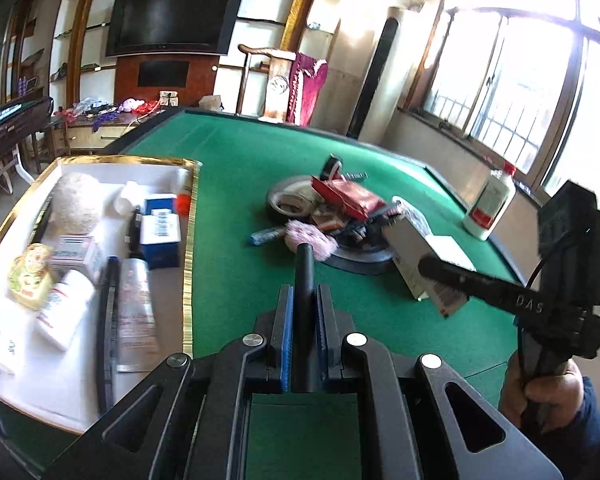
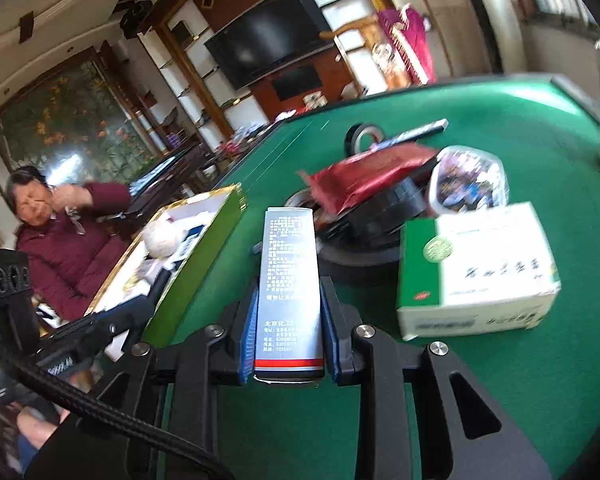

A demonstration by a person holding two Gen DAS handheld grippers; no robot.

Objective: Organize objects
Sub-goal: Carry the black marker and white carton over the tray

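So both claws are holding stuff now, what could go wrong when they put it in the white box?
The gold-rimmed white box is already crowded, so the thin black stick in the left claw might knock the round yellow cartoon tin or roll off the bottles. The tall grey printed carton sticks far out of the right claw, so it could tip or slip. The two claws could also bump at the box.

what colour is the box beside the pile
Green and white box, clearest in the right wrist view.

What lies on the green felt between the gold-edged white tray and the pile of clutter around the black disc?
Nothing: in the left wrist view the green felt table is bare between the gold-edged white tray and the clutter pile.
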